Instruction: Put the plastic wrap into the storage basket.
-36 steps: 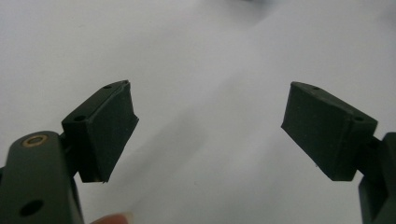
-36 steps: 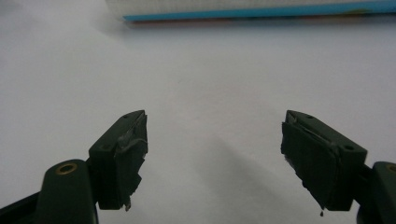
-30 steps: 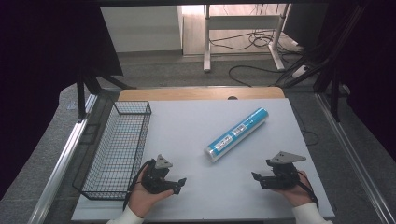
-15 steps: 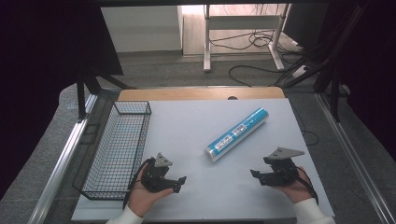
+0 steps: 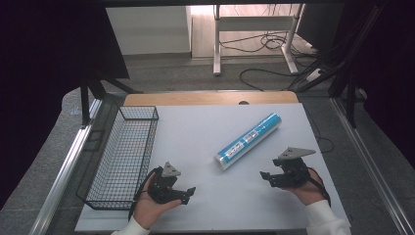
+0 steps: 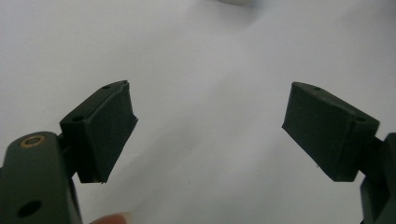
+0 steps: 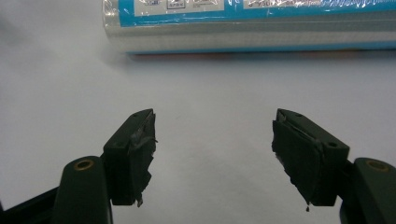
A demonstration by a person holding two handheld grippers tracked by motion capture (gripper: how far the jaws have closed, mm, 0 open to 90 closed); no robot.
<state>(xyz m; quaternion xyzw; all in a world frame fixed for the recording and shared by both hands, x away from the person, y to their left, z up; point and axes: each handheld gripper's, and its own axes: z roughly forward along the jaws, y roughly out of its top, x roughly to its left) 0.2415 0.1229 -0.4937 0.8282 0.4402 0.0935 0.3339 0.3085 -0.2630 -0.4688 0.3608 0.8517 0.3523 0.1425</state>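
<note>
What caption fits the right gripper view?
Right gripper, jaws open and empty, faces the blue-labelled roll lying on the white table.

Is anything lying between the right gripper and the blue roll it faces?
Nothing visible. The right gripper has open, empty jaws, and only bare white tabletop lies between them and the blue wrapped roll.

Lab-like recording space, white table (image 5: 195,137) in metal framing (image 5: 63,166), floor cables (image 5: 264,46), dark surroundings
</note>
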